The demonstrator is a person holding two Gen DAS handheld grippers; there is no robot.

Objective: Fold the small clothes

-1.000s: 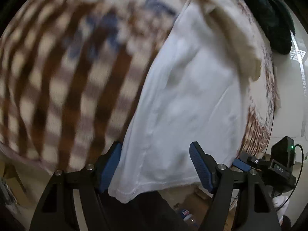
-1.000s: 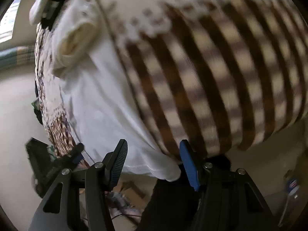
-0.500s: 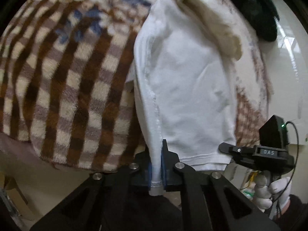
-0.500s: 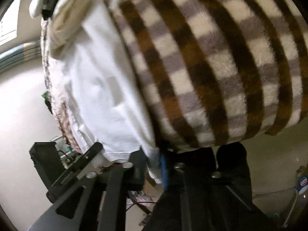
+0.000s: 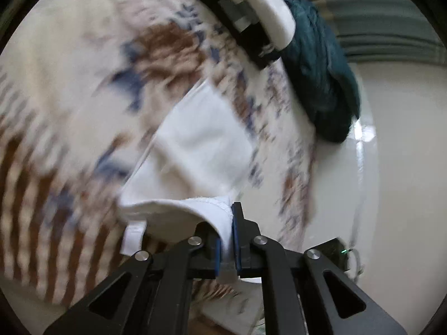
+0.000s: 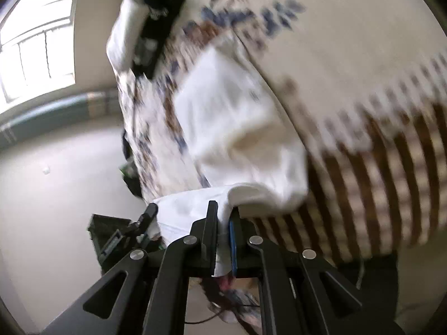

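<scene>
1. A second ago both claws stood open around the near hem of the white garment point(image 5: 195, 145); now the left claw point(image 5: 226, 240) is clamped shut on one hem corner, the cloth pinched between its blue pads.
2. The right claw point(image 6: 223, 234) has closed the same way on the other hem corner, with white cloth point(image 6: 234, 128) showing between its pads.
3. Half a second ago the garment lay flat on the blanket point(image 5: 56, 97), its hem at the near edge of the bed. Now the hem is lifted and curls over towards the far end, so a fold has begun.
4. The far half of the garment still rests on the blanket, in the middle of the bed; a dark green cloth point(image 5: 321, 69) lies at the far right edge.
5. Judgement: the first fold is under way; the hem next needs laying down evenly on the far half.
6. Both views are blurred, so the hem's alignment cannot be judged.
</scene>
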